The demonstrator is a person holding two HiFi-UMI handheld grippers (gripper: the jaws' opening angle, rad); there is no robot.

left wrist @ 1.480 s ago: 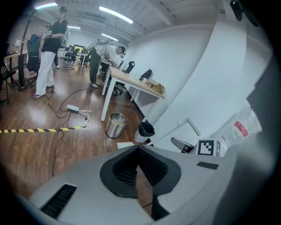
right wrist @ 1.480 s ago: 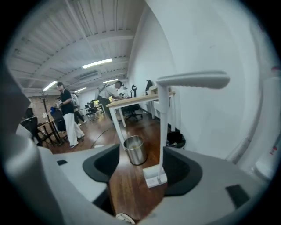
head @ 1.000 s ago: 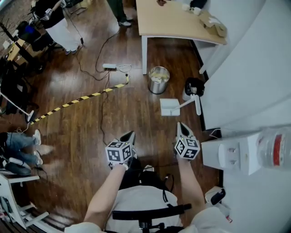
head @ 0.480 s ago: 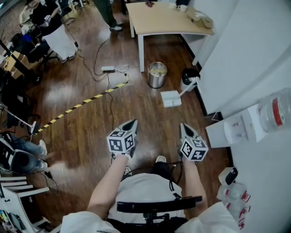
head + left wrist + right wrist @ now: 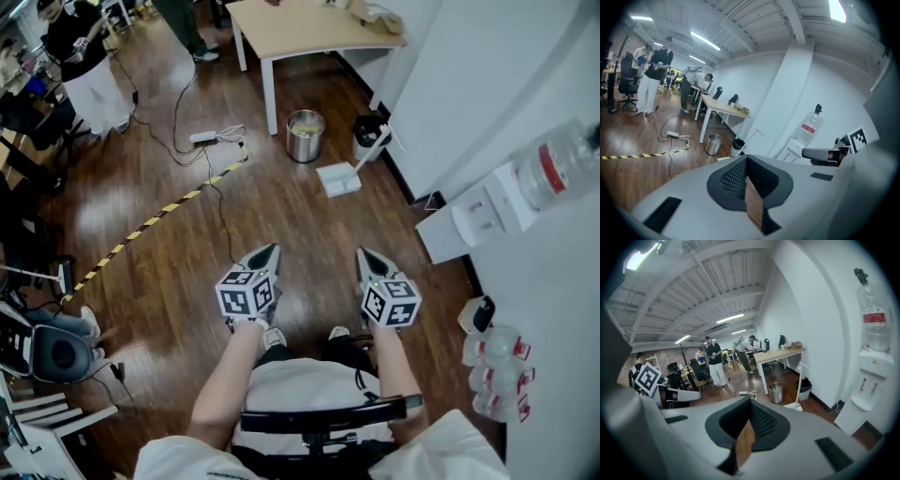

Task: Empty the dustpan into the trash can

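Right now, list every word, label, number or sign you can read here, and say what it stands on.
No text here can be read.
Red label on the water bottle: print too blurred to read.
Square markers on the left gripper and the right gripper: black-and-white patterns, no letters or numbers.
Yellow-and-black tape: stripes only, no words.

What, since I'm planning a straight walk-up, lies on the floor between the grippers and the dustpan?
Nothing visible does. Bare wood floor runs from the left gripper and right gripper to the white dustpan, and from it to the steel trash can. A cable and striped tape lie off to the left.
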